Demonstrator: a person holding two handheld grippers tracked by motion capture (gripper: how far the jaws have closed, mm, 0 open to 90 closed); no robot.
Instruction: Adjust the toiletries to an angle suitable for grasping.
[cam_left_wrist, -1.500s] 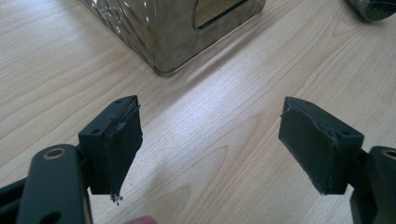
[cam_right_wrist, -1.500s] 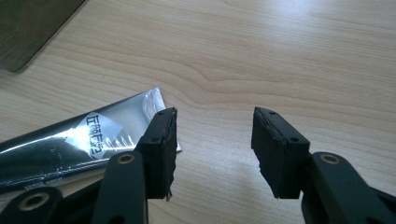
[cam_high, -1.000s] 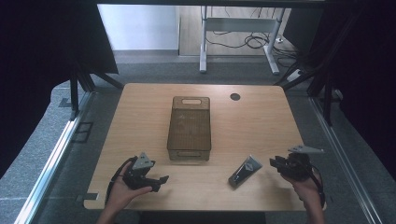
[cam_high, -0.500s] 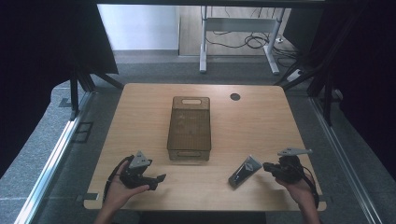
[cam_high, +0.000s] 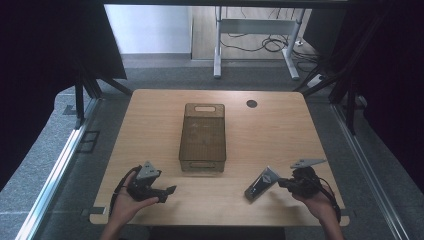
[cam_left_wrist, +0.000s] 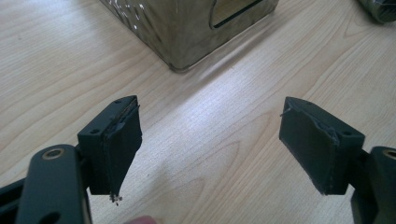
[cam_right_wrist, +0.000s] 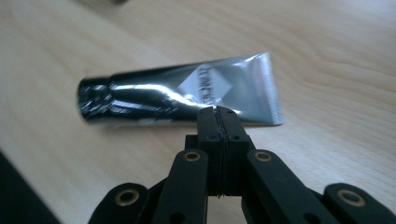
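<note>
Pale wood of one desk (cam_high: 150, 130) carries everything, with grey floor and dark curtains around it. Two tongs are held near its front edge, one in each hand. The right tongs (cam_right_wrist: 217, 112) have just been closing and now stand with the black jaws pressed flat together, nothing between them; their tips sit just at the long edge of the one silver tube (cam_right_wrist: 187, 95), near its flat crimped end, and whether they touch it I cannot tell. In the high view this tube (cam_high: 261, 183) lies tilted on the desk just left of the right tongs (cam_high: 281, 183). The left tongs (cam_left_wrist: 210, 140) gape wide over bare wood. Ahead of them stands one brownish see-through box (cam_left_wrist: 187, 23) with a slot handle, mid-desk in the high view (cam_high: 202, 132). One dark round grommet (cam_high: 251, 103) sits far back.
</note>
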